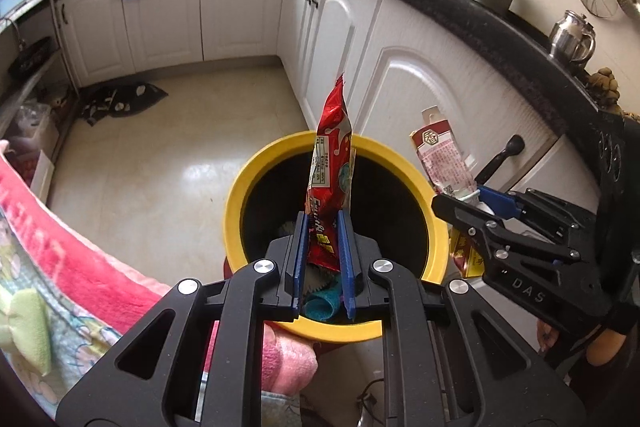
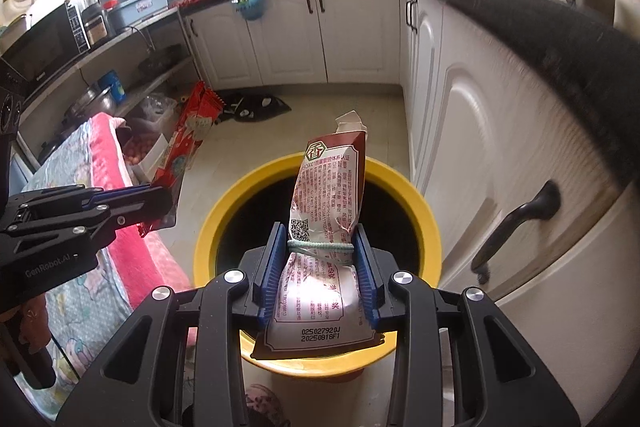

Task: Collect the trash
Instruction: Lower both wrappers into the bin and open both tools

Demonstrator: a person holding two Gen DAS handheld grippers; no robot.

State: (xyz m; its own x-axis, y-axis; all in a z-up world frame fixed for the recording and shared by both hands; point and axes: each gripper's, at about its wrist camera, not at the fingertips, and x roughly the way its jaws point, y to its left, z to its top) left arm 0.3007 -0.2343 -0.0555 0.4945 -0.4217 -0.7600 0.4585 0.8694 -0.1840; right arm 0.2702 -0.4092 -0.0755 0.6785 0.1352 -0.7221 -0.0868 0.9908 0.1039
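Microwave point(image 2: 44, 43) in right view only

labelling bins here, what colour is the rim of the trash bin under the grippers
Yellow rim, with a dark inside. It shows best in the left wrist view.

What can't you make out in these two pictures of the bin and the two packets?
- Bin contents: both views, dark inside, blocked by packets.
- Red wrapper front: left view, seen edge-on.
- Tied packet small print: right view, too fine.
- Bin base: both views, hidden by grippers.
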